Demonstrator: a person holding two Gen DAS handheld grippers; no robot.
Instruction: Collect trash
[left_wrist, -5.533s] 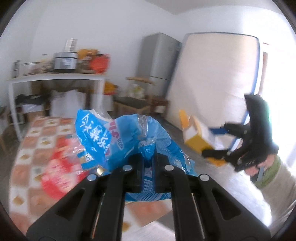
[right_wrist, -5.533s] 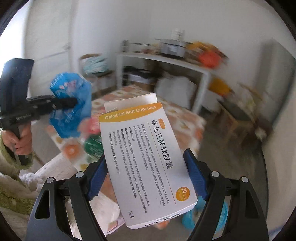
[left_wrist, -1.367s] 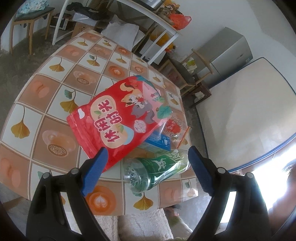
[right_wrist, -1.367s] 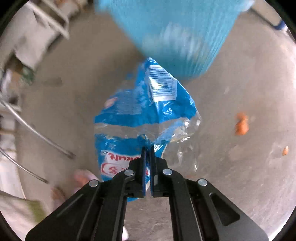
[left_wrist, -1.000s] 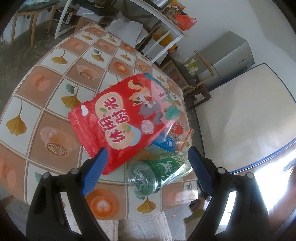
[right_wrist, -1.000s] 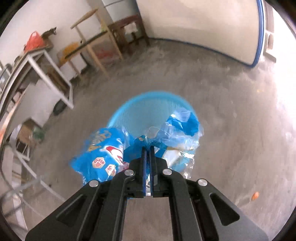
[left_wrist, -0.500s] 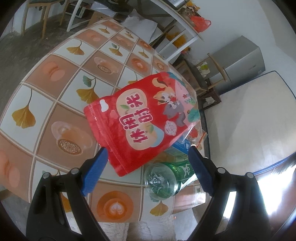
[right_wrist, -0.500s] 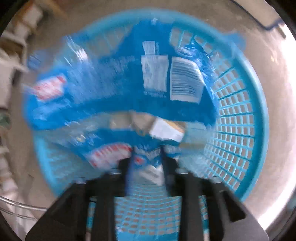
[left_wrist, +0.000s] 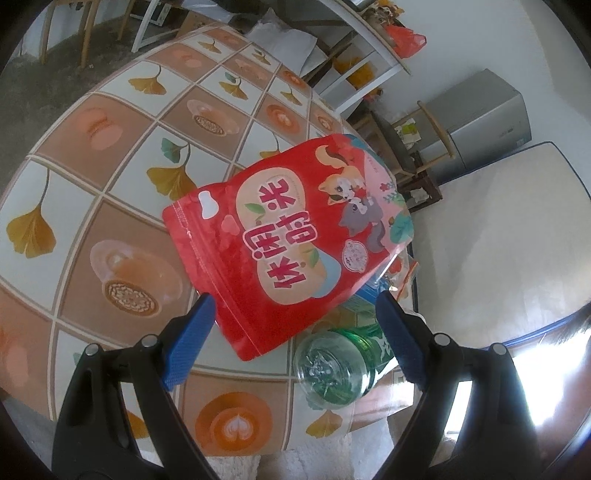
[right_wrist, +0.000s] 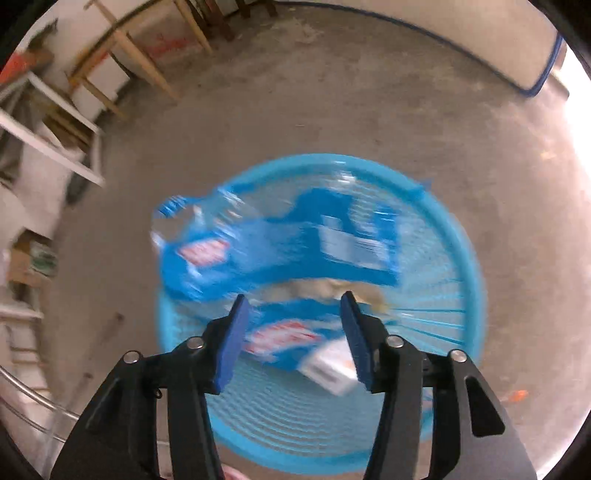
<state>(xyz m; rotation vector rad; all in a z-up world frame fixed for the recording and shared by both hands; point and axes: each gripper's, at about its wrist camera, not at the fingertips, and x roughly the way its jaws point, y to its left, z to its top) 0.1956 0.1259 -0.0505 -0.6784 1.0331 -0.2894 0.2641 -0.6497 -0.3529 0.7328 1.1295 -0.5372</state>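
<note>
Hovering above a patterned worktop (left_wrist: 110, 206), the left gripper (left_wrist: 293, 336) is seen with its jaws spread wide and nothing held between them. Just beyond its blue pads, a red snack pouch (left_wrist: 291, 240) printed with cartoon animals lies flat on the worktop. A green plastic bottle (left_wrist: 340, 362) lies on its side at the pouch's near right corner, its base turned toward the camera, close to the right pad. A small blue carton (left_wrist: 364, 297) is partly covered by the pouch's edge. A grey fridge (left_wrist: 480, 125) and a mattress (left_wrist: 498, 240) leaning on the wall are seen further off.

In the right wrist view, the right gripper (right_wrist: 293, 332) is also seen with its jaws apart and empty, poised over a round blue mesh basket (right_wrist: 469, 266) standing on a concrete floor (right_wrist: 295, 110). A crumpled blue wrapper (right_wrist: 280, 236), blurred, is draped across the basket's left rim and interior. A white box (right_wrist: 327, 369) lies lower inside the basket.
</note>
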